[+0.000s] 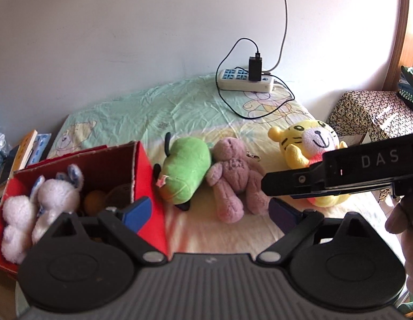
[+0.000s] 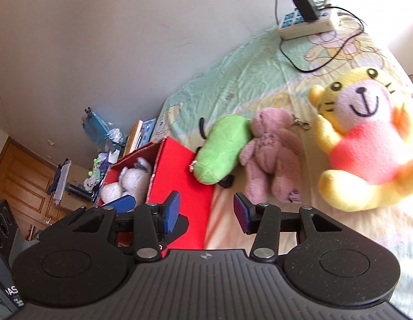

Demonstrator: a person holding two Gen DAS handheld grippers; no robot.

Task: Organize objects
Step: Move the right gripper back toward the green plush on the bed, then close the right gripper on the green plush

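Left gripper (image 1: 210, 208): I see its jaws standing wide with nothing between them, low centre of the left wrist view, one blue pad in front of the red box (image 1: 150, 186), the other below the pink bear (image 1: 233, 184).
Right gripper (image 2: 206, 210): its jaws are parted and empty, low centre of the right wrist view, over the box corner and the bed sheet (image 2: 233, 74).
Toys left out: the green plush (image 1: 186, 170), the pink bear and the yellow tiger (image 1: 310, 144) lie in a row across the middle of the left view, on the bed, right of the box.
Already in the box: a white bunny (image 1: 43, 205) at lower left, with brown shapes beside it I cannot identify.
Risk, double grab: green plush and pink bear touch, so I judge that closing on one could drag the other along.
Risk, collision: the right gripper's body crosses the right side of the left view, in front of the tiger; both hands sit close and could knock together if they reach for the same toy.
Risk, box: a pad near the box wall could push or tip it.
Risk, keychain: the bear's metal clip (image 2: 302, 125) could catch on a pad.
Risk, cable: the power strip (image 1: 246, 81) and its black cable (image 1: 227, 98) lie at the upper centre, well apart, a snag only on a long reach.
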